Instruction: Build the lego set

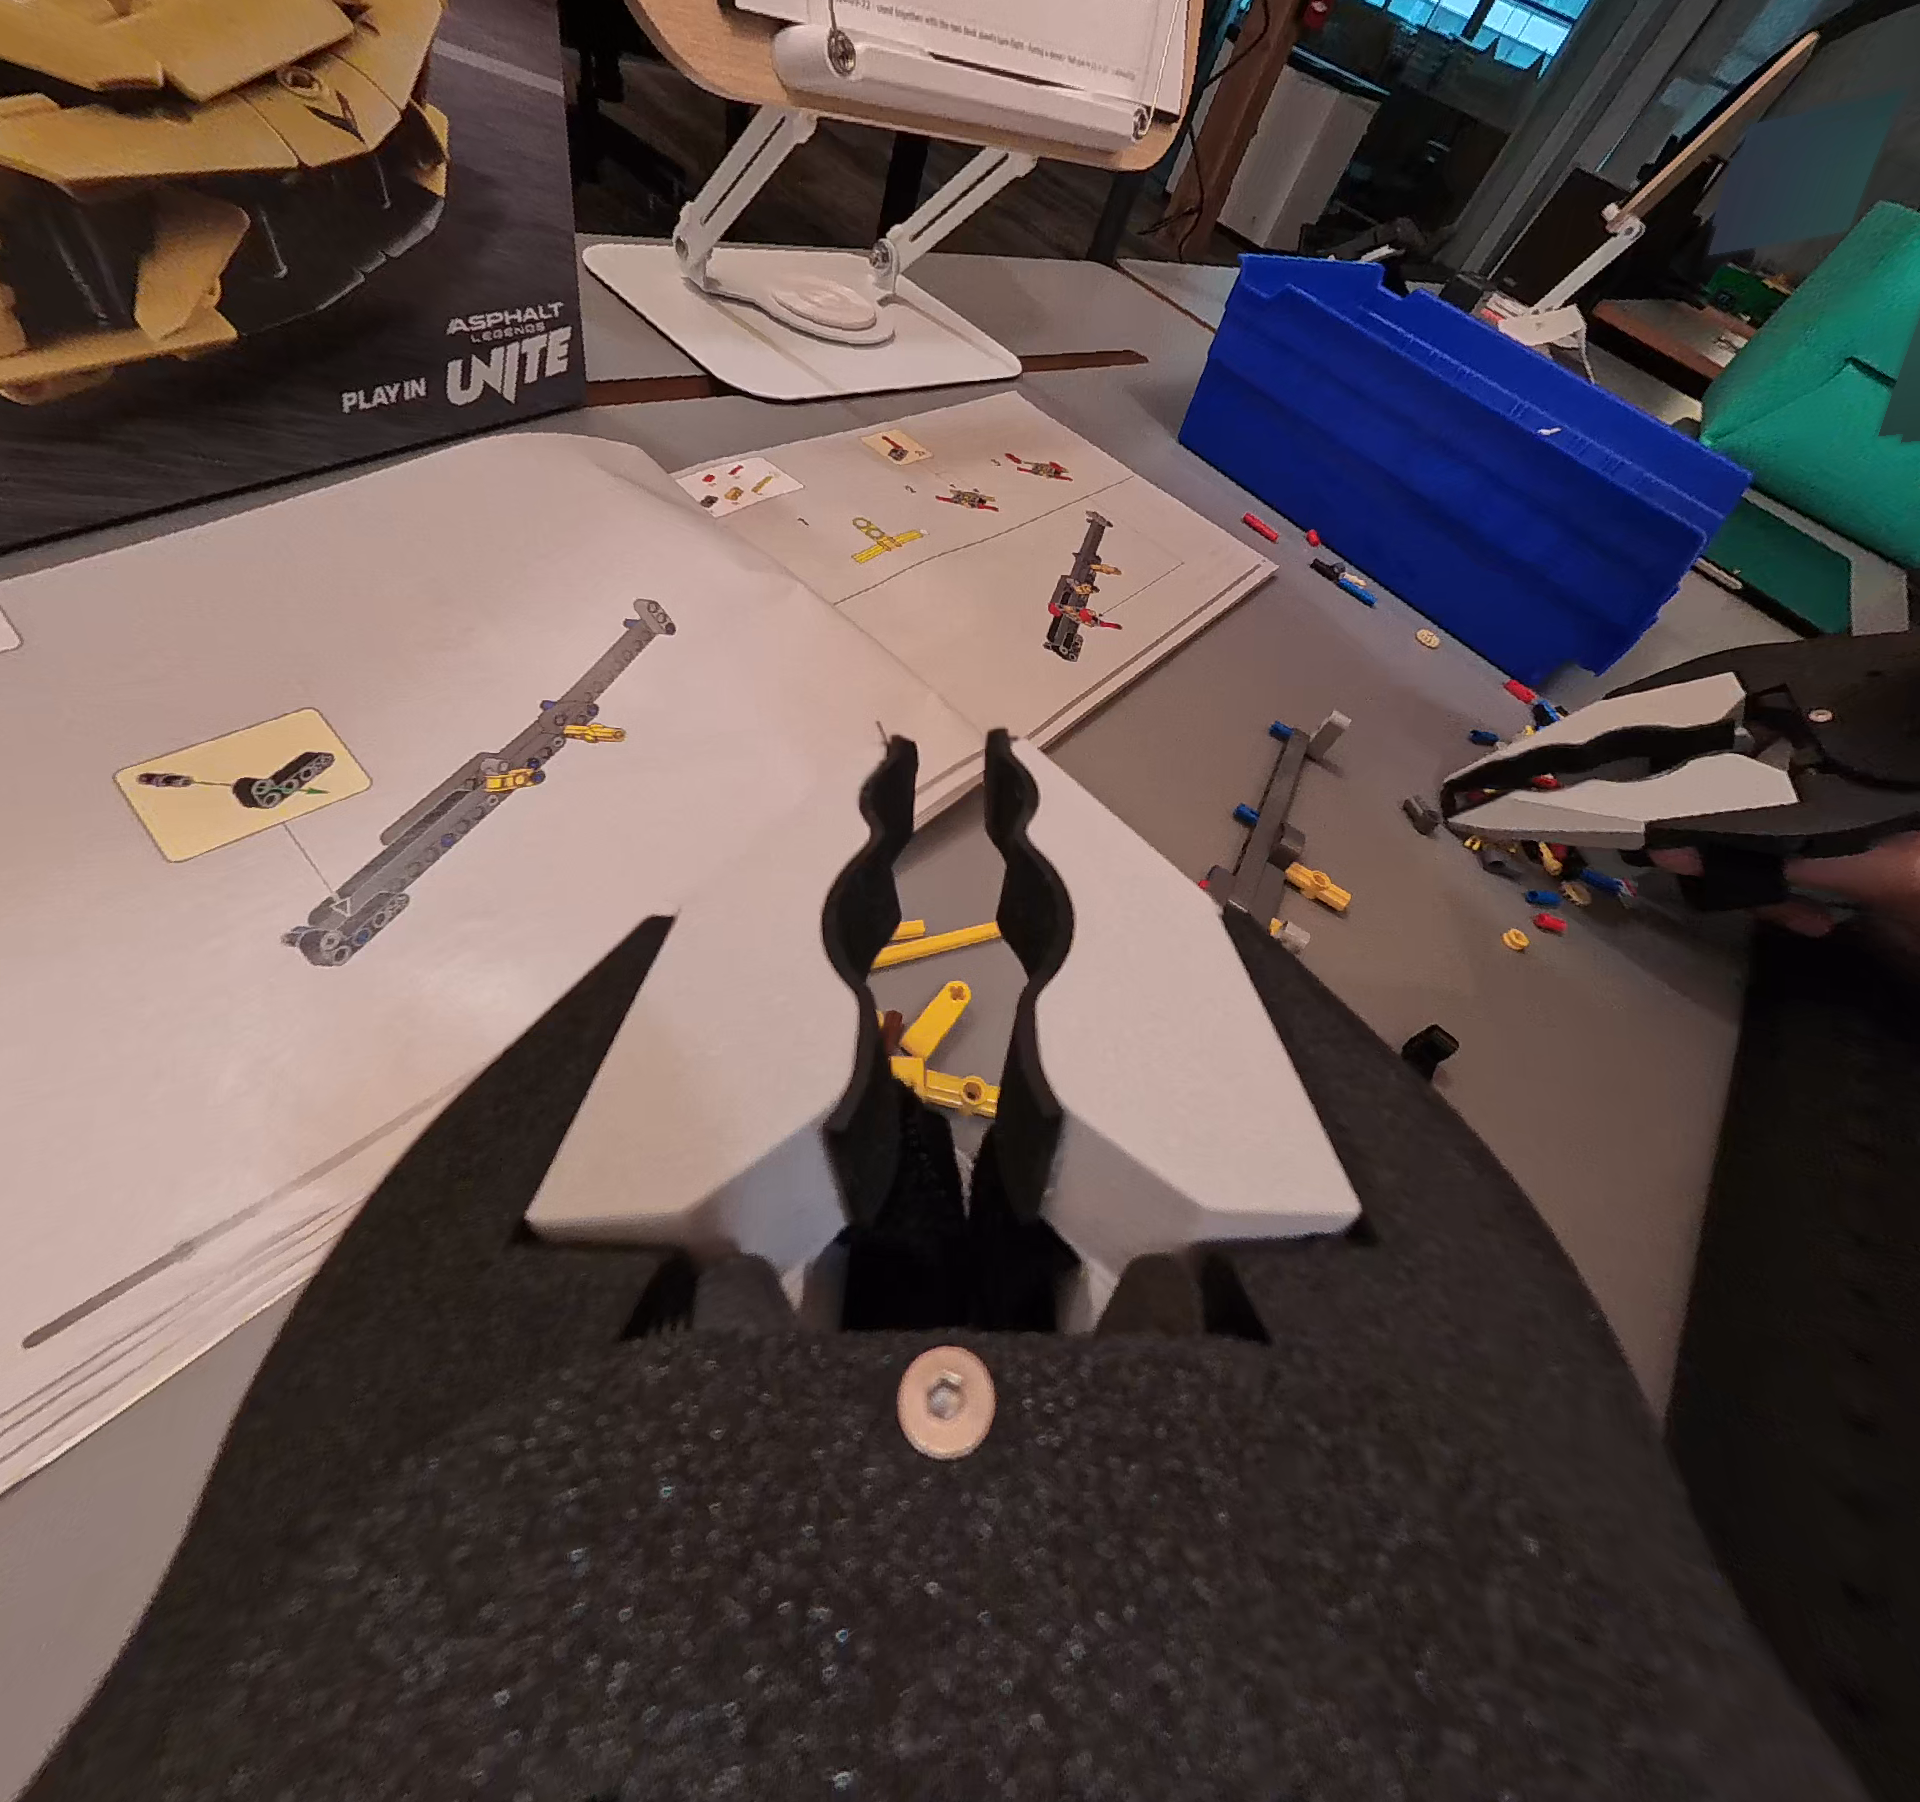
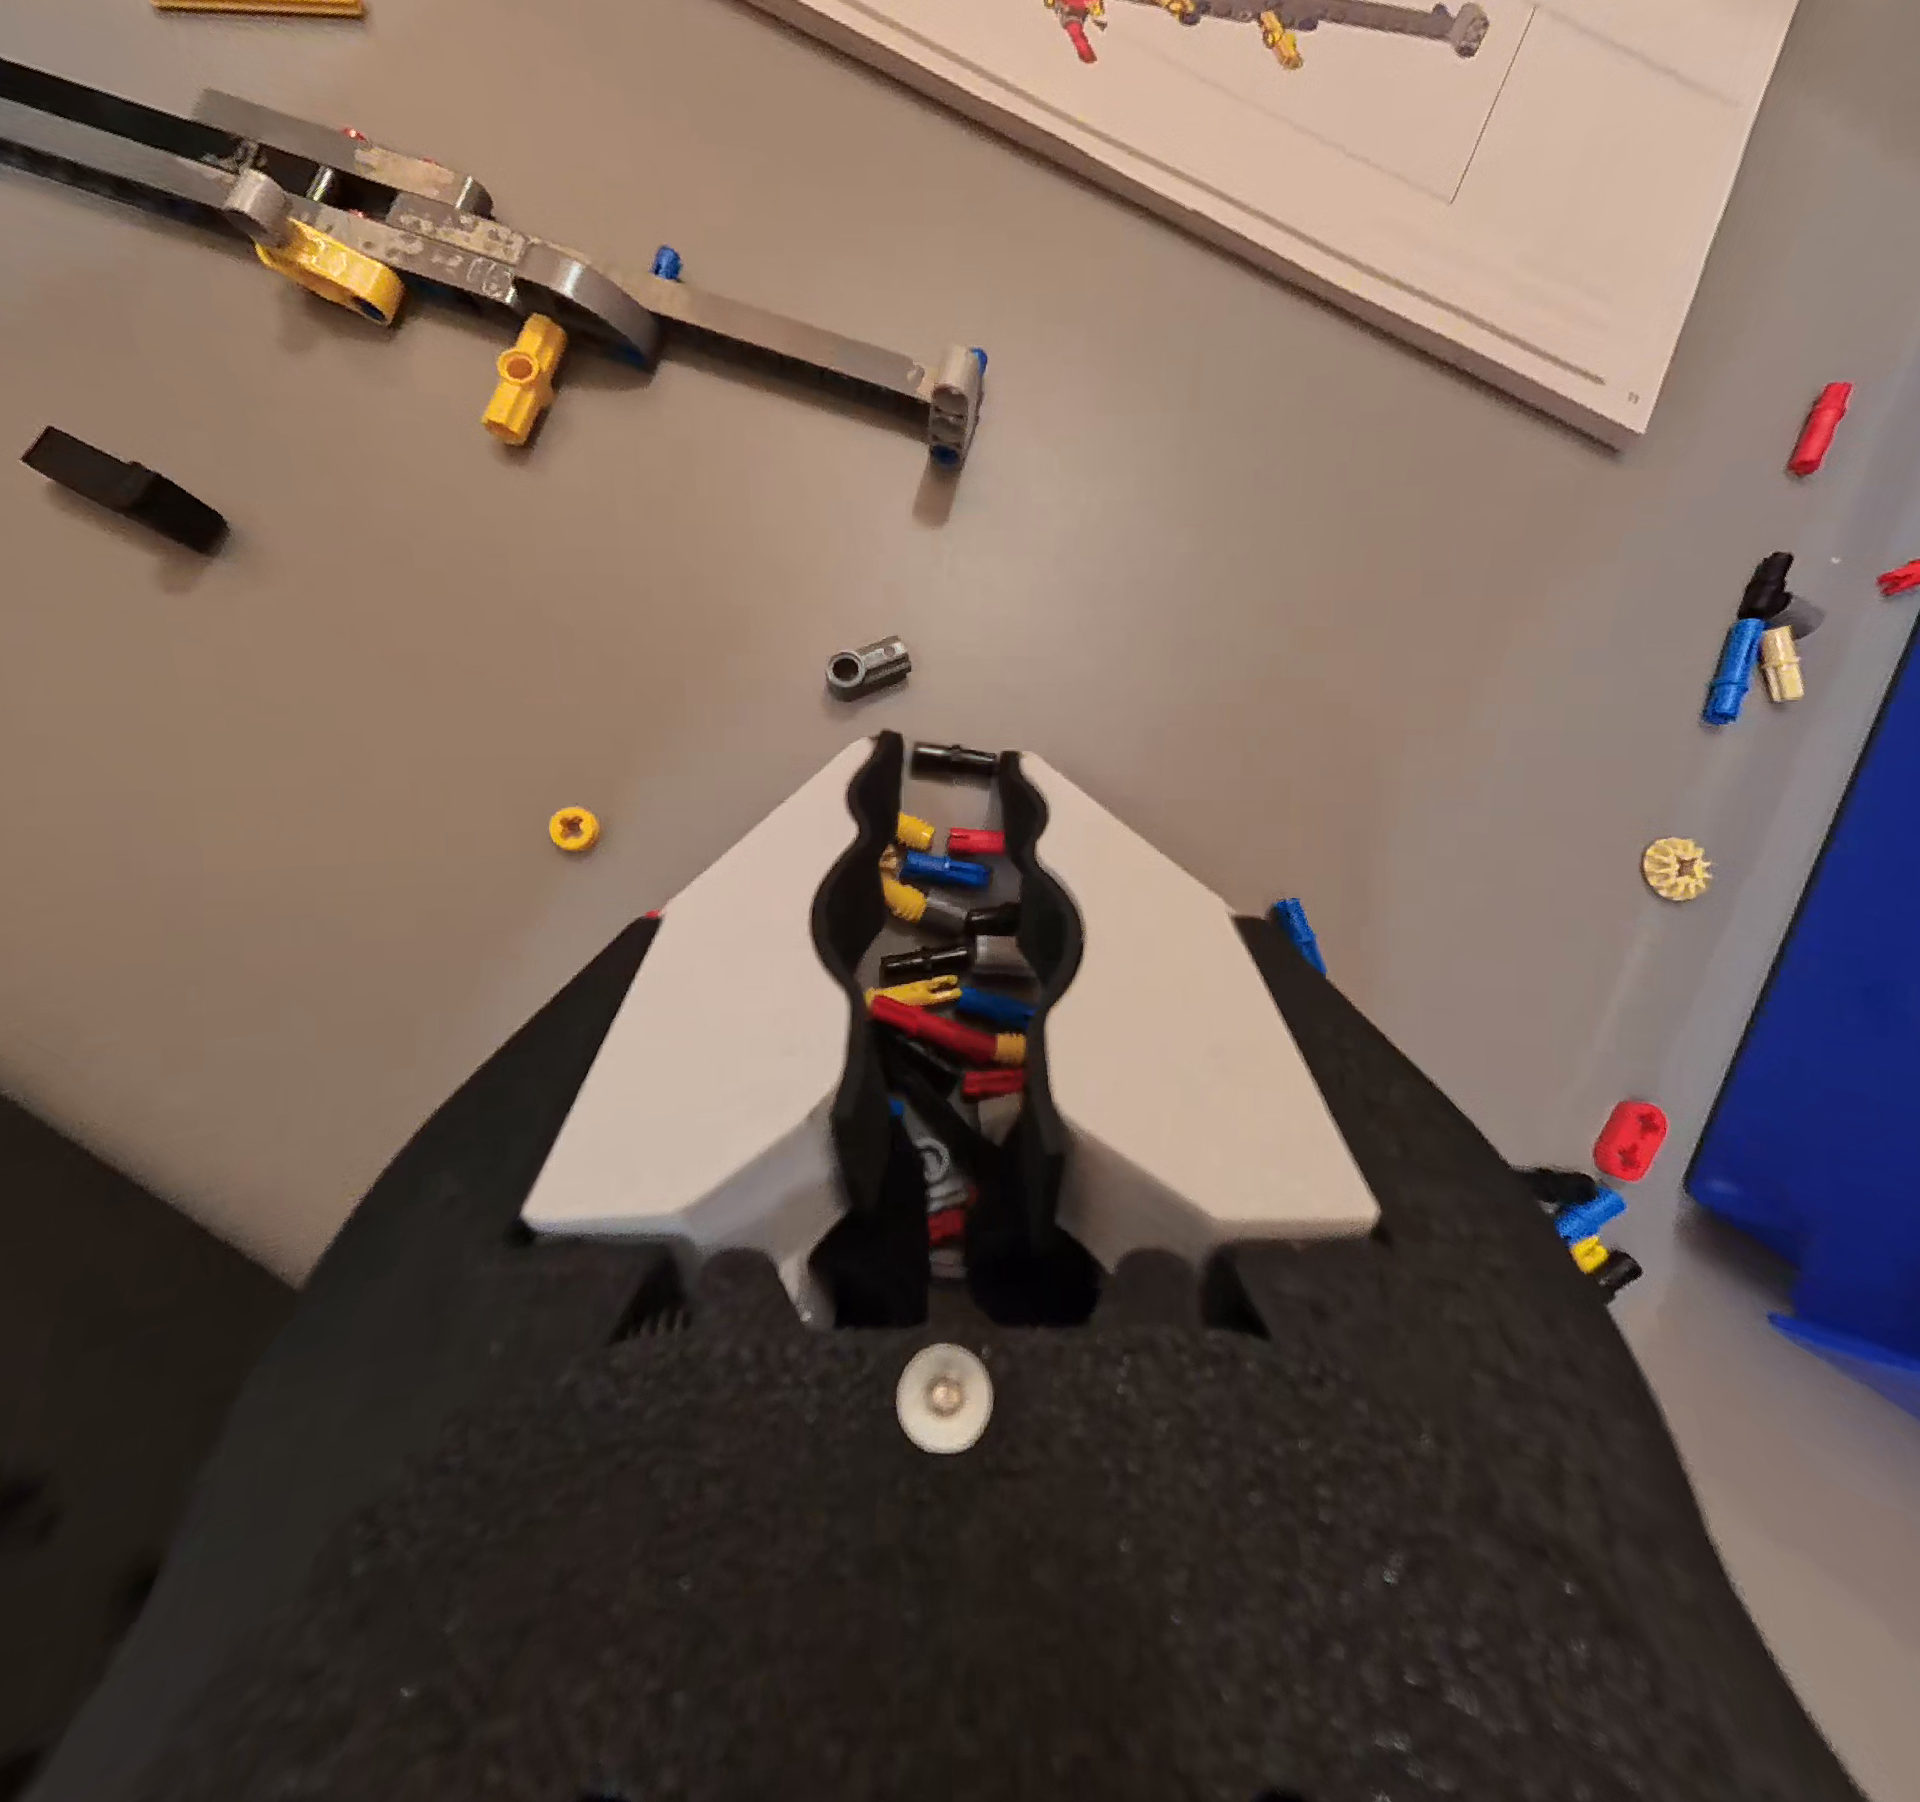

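The right gripper (image 2: 948, 750) hangs over a heap of small coloured pins (image 2: 951, 983), its jaws apart with a black pin (image 2: 953, 760) lying between the tips; whether they touch it cannot be told. Just ahead sits a grey connector (image 2: 869, 666), and farther left the long grey beam assembly (image 2: 582, 287) rests on the grey table (image 2: 1247, 609). The left gripper (image 1: 948, 744) hovers with jaws apart and empty above yellow pieces (image 1: 940, 1014), beside the open instruction booklet (image 1: 520, 661). A blue bin (image 1: 1455, 464) stands to the right.
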`<state>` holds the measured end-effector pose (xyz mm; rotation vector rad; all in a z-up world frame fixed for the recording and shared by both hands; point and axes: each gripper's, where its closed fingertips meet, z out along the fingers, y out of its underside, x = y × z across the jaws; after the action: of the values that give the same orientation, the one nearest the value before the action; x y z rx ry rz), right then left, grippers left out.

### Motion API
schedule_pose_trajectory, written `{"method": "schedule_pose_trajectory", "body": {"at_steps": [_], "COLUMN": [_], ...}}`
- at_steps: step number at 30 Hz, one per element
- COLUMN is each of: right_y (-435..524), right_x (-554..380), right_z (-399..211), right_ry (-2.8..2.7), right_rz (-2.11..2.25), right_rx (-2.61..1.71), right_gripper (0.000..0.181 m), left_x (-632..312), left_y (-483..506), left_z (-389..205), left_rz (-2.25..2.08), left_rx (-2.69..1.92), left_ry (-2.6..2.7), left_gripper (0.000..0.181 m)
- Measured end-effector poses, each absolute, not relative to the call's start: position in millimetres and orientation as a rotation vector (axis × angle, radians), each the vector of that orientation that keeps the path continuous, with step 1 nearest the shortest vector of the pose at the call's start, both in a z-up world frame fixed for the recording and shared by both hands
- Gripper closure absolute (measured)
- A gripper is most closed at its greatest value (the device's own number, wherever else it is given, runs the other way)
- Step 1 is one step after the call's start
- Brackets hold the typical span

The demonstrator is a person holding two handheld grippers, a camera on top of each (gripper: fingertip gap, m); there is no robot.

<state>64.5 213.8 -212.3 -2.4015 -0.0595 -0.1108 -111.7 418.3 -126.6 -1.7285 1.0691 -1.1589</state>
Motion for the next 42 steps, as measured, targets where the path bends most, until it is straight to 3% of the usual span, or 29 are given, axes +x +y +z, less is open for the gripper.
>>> {"method": "schedule_pose_trajectory", "body": {"at_steps": [12,18,30,42], "right_y": [217,246,261,266], "right_x": [62,-20,-31,-37], "right_z": [-202,-170,-205,-209], "right_ry": [-0.072,-0.246,-0.216,-0.296], "right_rz": [-0.130,0.145,0.015,0.013], "right_rx": [-2.363,-2.222,-2.336,-2.343], "right_gripper": [0.166,0.166,0.166,0.166], "left_x": [-120,-135,-177,-163], "left_y": [425,446,491,459], "left_z": [-125,-132,-151,-136], "left_rz": [-1.116,-0.997,-0.792,-0.791], "left_rx": [-1.716,-1.744,-1.927,-1.778], "left_ry": [1.047,0.994,0.786,0.941], "left_gripper": [0.170,0.171,0.172,0.173]}}
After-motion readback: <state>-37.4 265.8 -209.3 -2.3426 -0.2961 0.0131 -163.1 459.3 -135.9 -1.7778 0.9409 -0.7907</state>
